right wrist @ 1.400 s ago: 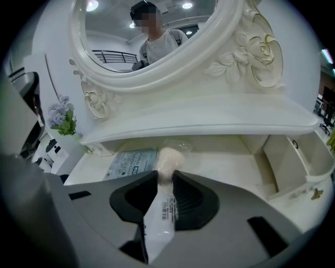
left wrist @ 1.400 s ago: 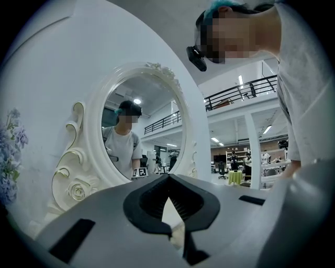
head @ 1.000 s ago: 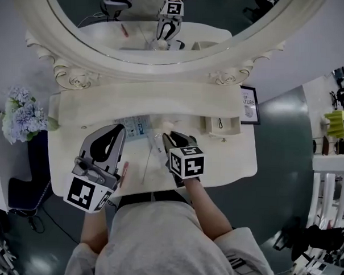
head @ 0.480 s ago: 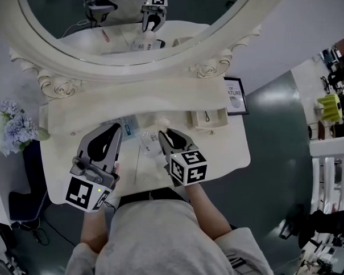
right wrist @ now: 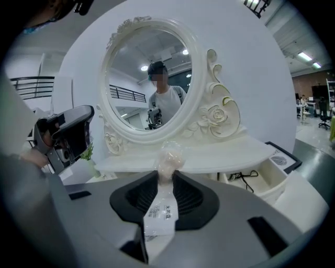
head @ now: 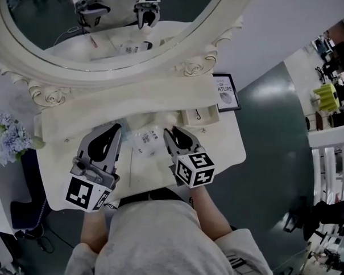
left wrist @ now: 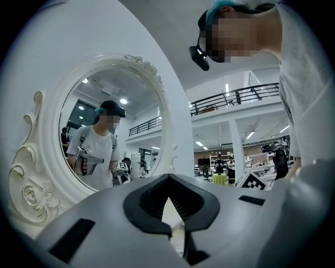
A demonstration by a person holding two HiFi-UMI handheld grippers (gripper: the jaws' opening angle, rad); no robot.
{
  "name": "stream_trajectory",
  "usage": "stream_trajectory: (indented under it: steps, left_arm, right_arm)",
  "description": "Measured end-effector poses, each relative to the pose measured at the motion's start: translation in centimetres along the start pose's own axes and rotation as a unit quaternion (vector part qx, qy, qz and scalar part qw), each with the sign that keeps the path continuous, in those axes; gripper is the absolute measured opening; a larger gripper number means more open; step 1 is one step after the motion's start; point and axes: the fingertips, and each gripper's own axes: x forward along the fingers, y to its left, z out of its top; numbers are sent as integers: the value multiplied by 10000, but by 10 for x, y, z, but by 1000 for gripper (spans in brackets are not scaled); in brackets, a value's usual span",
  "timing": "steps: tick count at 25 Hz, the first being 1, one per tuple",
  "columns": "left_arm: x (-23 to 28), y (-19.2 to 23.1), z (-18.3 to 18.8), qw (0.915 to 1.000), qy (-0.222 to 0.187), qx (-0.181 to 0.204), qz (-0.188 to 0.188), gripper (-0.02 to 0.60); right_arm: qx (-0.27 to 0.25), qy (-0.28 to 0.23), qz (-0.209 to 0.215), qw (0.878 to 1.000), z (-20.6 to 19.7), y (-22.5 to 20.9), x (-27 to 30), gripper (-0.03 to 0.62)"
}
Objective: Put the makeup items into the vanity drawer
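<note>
My right gripper (right wrist: pixel 166 177) is shut on a clear plastic packet (right wrist: pixel 162 212) with a white label. A pale pink puff (right wrist: pixel 168 157) fills the packet's far end and sticks out past the fingertips. In the head view this gripper (head: pixel 170 132) hovers over the middle of the cream vanity top (head: pixel 228 149). The small open drawer (head: pixel 187 121) lies just to its right, also seen low at the right of the right gripper view as the drawer (right wrist: pixel 272 177). My left gripper (head: pixel 114 127) stands beside it on the left, shut and holding nothing (left wrist: pixel 167 178).
Another clear labelled packet (head: pixel 145 141) shows between the two grippers. A black looped cord (head: pixel 199 114) lies in the drawer. The big oval mirror (head: pixel 108 29) rises behind the shelf. Flowers (head: pixel 7 139) stand at the left, a framed sign (head: pixel 224 92) at the right.
My right gripper has risen off the tabletop with the packet in its jaws. The left gripper has shifted slightly. The whole vanity has slid left in the head view.
</note>
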Motion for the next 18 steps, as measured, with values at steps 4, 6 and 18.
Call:
stream_trajectory:
  steps: [4, 6, 18]
  left_arm:
    - [8, -6, -1, 10000, 0, -8, -95, 12]
    - [12, -8, -1, 9999, -3, -14, -136, 12]
    - [26, -14, 0, 9997, -1, -27, -255, 12]
  right_arm:
    - [89, -120, -214, 9997, 5, -20, -11, 97]
    - [132, -171, -323, 9992, 7, -30, -16, 95]
    - [302, -350, -847, 9953, 16, -77, -40, 95]
